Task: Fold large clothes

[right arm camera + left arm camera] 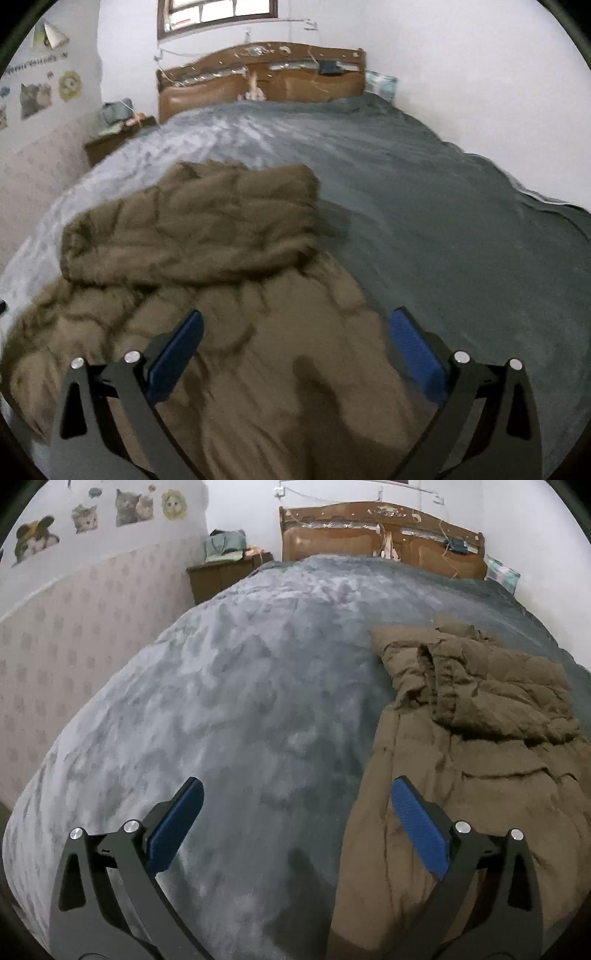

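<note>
At bottom of the left wrist view, left hand-held gripper (297, 821) hangs over the bed, jaws spread wide, nothing between the blue pads (177, 825); left pad over grey blanket (229, 686), right pad over the near left edge of the brown padded coat (476, 760). Whether either pad touches the fabric can't be told. Same pose in the right wrist view: right hand-held gripper (295, 354) released, jaws wide apart, empty, aimed down along the bed; its left pad is over the coat (229, 295), its right pad near the coat's right edge where it meets the blanket (461, 229). A dark shadow falls on the coat between the fingers. This view is motion-blurred, so fine detail is lost. Coat is quilted, olive-brown, puffy, wrinkled, lying on the blanket lengthwise toward the headboard, on the near part of the bed. Its lower body is spread fairly flat nearest the cameras; farther up, a bulky section lies folded across it in a thick crumpled band with a bunched ridge at the left end. Blanket beyond is plush grey, rumpled, covering the whole bed. Farther back, worn wooden headboard (384, 535) against a white wall, a nightstand (225, 574) with bags on it at the bed's left, cat stickers (129, 507) on the left wall, a window (218, 14) above the headboard.
</note>
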Tool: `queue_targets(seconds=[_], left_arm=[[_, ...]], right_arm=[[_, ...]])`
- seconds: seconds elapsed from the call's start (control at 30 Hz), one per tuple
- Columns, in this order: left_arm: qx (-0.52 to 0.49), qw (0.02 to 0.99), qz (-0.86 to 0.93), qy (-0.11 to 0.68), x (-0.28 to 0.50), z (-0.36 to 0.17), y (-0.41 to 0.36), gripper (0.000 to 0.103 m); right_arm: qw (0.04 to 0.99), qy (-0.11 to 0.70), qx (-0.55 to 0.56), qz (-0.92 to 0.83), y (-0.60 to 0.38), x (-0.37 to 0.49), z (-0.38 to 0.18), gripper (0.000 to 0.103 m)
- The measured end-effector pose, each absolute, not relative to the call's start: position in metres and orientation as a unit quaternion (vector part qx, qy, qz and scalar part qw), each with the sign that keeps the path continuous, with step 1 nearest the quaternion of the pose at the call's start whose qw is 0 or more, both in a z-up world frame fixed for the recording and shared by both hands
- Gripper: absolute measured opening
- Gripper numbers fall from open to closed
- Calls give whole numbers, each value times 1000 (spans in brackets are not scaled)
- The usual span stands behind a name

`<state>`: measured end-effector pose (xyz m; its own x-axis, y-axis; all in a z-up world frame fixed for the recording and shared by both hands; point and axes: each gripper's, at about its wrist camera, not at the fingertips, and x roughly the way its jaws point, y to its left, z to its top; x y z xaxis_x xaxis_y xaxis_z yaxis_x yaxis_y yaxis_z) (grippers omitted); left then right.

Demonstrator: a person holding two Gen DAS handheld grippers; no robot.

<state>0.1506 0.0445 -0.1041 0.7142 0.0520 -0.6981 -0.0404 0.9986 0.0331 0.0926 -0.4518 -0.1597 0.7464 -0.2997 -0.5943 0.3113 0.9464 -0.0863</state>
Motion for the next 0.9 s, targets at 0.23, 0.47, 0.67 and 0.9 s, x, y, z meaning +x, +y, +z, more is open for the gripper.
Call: queue_targets(seconds=[0.23, 0.47, 0.67, 0.9], left_arm=[[141, 914, 31, 380, 131, -112, 26, 100], [35, 880, -38, 473, 136, -137, 42, 100], [-14, 870, -57, 490, 132, -140, 53, 100], [8, 873, -111, 474, 120, -129, 36, 100]], right_arm=[[918, 341, 6, -203, -483, 50, -176, 101], [896, 413, 88, -133, -502, 50, -206, 101], [877, 448, 120, -128, -512, 43, -222, 101], [867, 467, 130, -116, -514, 39, -225, 101]])
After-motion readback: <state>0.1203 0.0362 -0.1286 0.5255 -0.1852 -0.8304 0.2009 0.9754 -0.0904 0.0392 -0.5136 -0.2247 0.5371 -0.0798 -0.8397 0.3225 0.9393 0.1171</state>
